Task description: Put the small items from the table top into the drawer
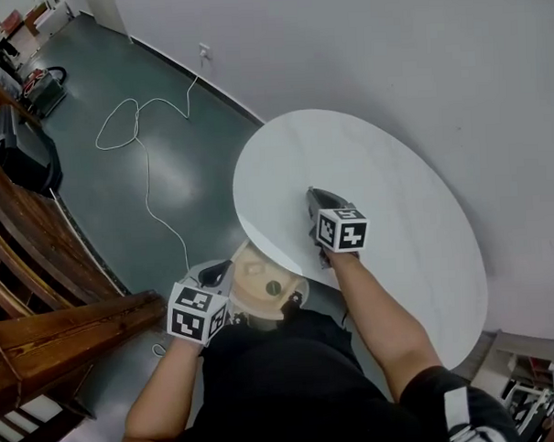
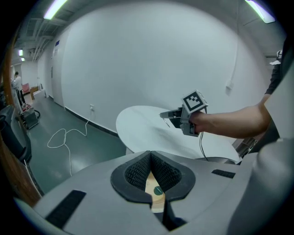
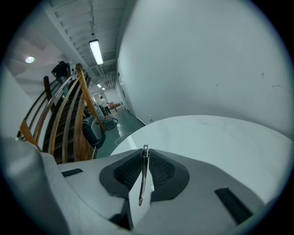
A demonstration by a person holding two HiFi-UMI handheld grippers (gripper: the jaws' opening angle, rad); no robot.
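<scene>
Grey L gripper (image 1: 215, 275) sits low left, jaws pinched together w/ nothing between them. Thru the gap behind its tips shows the rounded wooden drawer (image 1: 252, 282), open just below the table's near edge, w/ a small green item (image 1: 273, 287) inside. White round table (image 1: 396, 219) comes next. R gripper (image 1: 315, 200) is over its near part, clenched on a thin metal clip (image 3: 143, 176) held upright betw. the pads.

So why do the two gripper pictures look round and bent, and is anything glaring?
Both gripper views are fisheye: black corners, bent edges. Right gripper view: the ceiling lamp glares; the thin metal strip up close is sharp. Head view: even light, no glare on the white table.
</scene>
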